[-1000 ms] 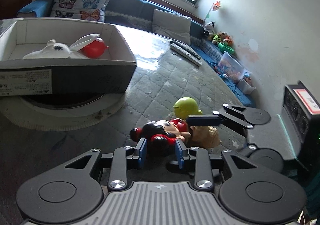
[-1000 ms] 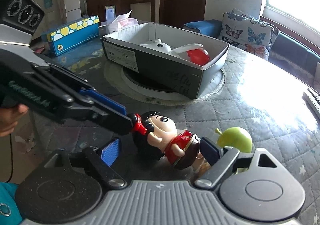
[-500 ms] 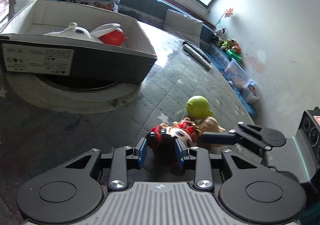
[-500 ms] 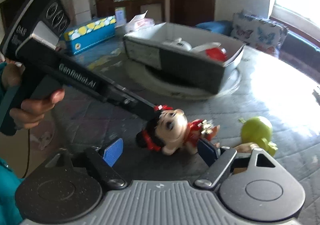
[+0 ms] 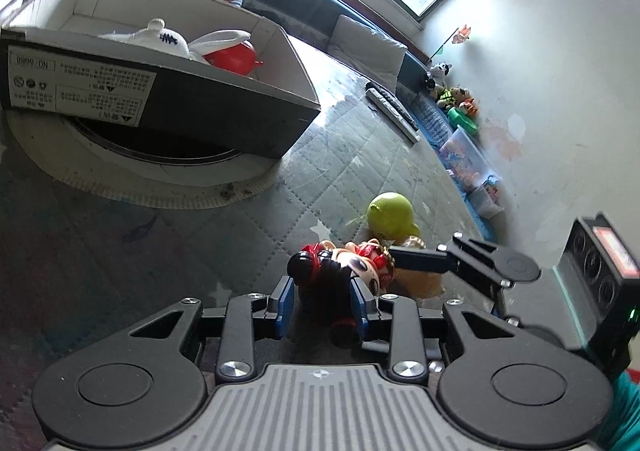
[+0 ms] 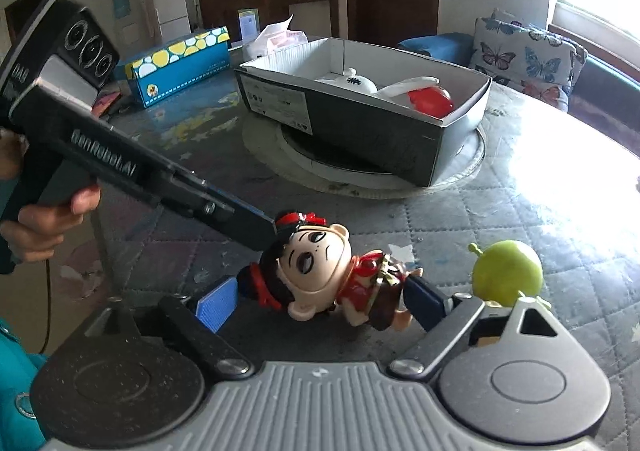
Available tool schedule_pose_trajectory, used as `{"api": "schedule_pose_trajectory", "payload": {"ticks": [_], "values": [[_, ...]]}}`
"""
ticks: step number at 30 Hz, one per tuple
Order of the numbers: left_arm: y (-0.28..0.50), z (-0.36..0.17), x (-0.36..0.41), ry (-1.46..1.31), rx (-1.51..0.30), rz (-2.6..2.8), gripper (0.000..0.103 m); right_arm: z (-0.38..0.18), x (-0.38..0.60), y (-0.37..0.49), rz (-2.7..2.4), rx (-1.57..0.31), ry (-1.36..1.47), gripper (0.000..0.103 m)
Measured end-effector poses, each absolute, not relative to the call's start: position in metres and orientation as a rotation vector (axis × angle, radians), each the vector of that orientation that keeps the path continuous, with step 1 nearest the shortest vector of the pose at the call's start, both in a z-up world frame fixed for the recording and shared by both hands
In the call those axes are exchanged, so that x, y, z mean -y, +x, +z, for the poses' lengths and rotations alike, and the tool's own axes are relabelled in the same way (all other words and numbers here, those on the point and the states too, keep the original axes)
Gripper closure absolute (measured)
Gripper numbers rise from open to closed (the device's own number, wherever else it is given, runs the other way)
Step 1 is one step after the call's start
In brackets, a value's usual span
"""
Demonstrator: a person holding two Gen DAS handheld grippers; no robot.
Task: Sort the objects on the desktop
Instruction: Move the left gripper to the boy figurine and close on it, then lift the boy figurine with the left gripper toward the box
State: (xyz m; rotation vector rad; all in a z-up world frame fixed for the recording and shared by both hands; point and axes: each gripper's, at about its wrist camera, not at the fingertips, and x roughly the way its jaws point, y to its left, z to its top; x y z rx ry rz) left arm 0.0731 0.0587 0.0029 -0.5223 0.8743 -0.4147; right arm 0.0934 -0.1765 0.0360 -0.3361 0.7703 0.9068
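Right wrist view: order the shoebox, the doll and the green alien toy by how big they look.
1. shoebox, largest.
2. doll.
3. green alien toy, smallest.
The doll lies nearest the camera, so its true lead over the alien toy is unsure.

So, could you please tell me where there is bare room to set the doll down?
Bare quilted cloth lies between the box and the green toy. The box's near end looks free; the teapot and red toy crowd the rest.
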Motion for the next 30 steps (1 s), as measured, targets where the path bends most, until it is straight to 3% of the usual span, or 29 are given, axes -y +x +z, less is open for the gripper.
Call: {"api": "schedule_pose_trajectory", "payload": {"ticks": [22, 30], "values": [[0.086, 0.001, -0.064, -0.568, -0.866, -0.414, 0.070, 0.047, 0.181, 0.052, 0.932, -0.769, -0.356, 0.011], [0.068, 0.000, -0.073, -0.615, -0.866, -0.389, 0.069, 0.042, 0.176, 0.078, 0.882, -0.768, -0.354, 0.020]]}}
